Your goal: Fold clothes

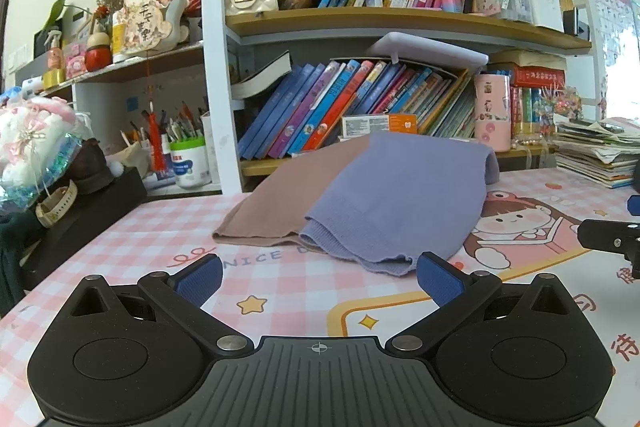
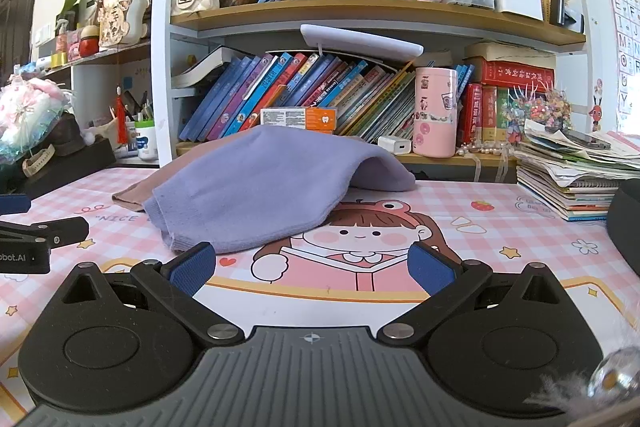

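The pink checked worktop (image 1: 120,239) mat reads "NICE D…", its last letters hidden under the clothes. A lavender garment (image 1: 396,203) overlaps a tan garment (image 1: 280,203) mid-worktop, long axes running back toward the bookshelf (image 1: 400,21), hems nearest. Left tongs (image 1: 318,277) and right tongs (image 2: 312,265) gape wide, holding nothing, short of the hems.

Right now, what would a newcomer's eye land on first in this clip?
A lavender knit garment lies humped mid-table, overlapping a tan-brown cloth to its left. Under both spreads a pink checked cartoon-girl table mat. Behind rises a crammed wooden bookshelf; both grippers, left and right, are open and empty.
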